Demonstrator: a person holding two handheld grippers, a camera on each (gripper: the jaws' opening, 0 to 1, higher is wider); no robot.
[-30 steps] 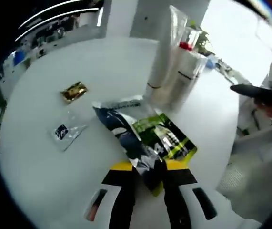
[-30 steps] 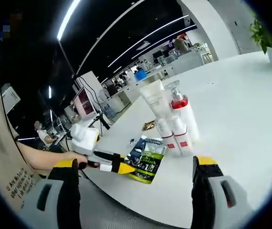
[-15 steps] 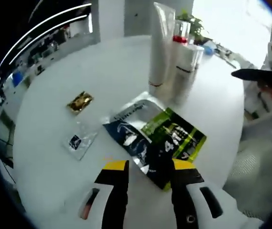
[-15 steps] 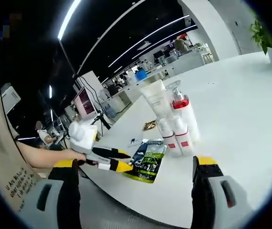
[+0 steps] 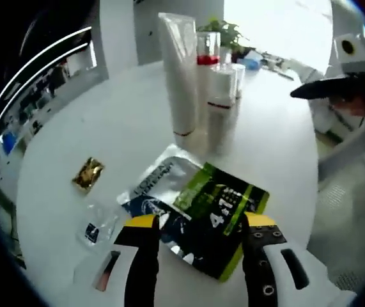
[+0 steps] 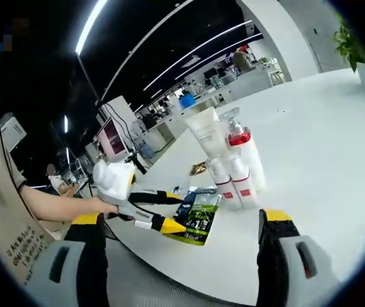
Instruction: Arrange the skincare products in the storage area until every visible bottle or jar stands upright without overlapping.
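My left gripper (image 5: 199, 224) stands open over a green and black sachet pack (image 5: 217, 214) that lies flat on the white table (image 5: 105, 121), on top of a silver sachet (image 5: 153, 182). Behind them stand a tall white tube (image 5: 179, 70), a pump bottle with a red collar (image 5: 206, 57) and two small white bottles (image 5: 220, 96), all upright and close together. In the right gripper view the same group (image 6: 233, 160) stands past the sachets (image 6: 198, 214), with the left gripper (image 6: 177, 211) open beside them. My right gripper (image 6: 182, 217) is open and holds nothing, short of the table's near edge.
A gold sachet (image 5: 87, 174) and a small clear sachet (image 5: 96, 227) lie to the left of the pack. The right gripper (image 5: 335, 86) hangs at the upper right, off the table's edge. A person's sleeve and arm (image 6: 48, 208) come in from the left.
My left gripper was shut on the sachet pack and has opened wide and let it go. The pack now lies flat on the table. The right gripper has stayed put.
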